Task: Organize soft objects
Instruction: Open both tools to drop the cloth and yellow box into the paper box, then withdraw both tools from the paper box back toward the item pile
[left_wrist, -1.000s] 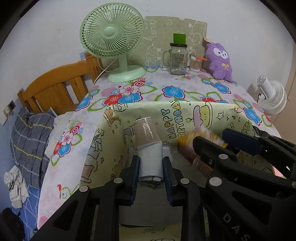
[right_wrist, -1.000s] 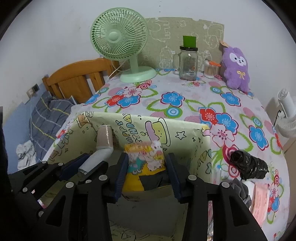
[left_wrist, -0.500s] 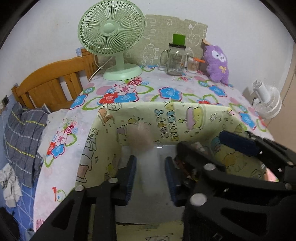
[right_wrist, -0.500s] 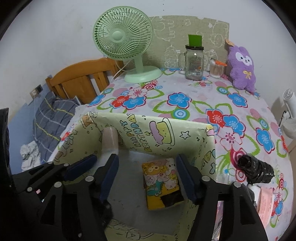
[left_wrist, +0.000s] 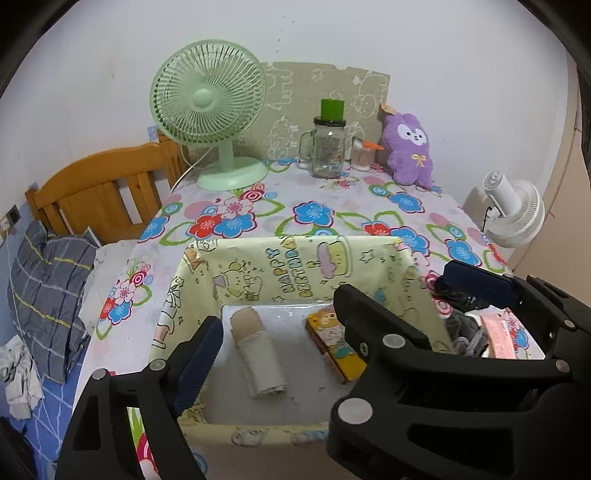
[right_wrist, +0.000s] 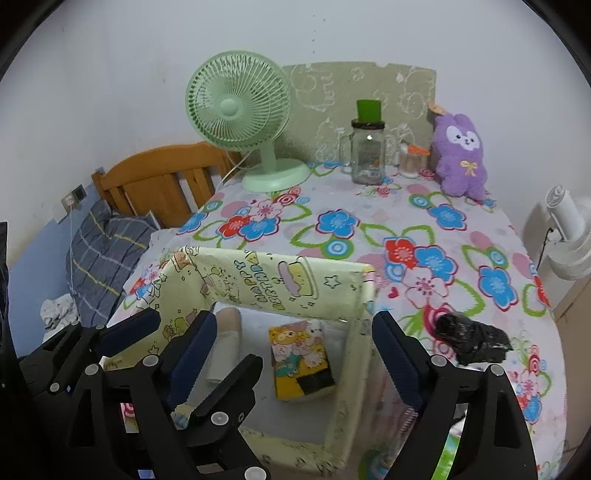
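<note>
Both your grippers have just been opening, and now the rolled beige cloth tube (left_wrist: 258, 356) and the yellow cartoon-print soft packet (right_wrist: 301, 360) lie loose in the pale-green paper-lined box (left_wrist: 295, 266). Left gripper (left_wrist: 275, 328) and right gripper (right_wrist: 291, 354) gape empty. Both pieces look light and squashy; pinch them mid-body.

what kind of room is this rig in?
Most likely a bedroom at home. A wooden headboard with a plaid pillow sits beside a table with a floral tablecloth; a purple plush toy and a green desk fan stand on it.
</note>
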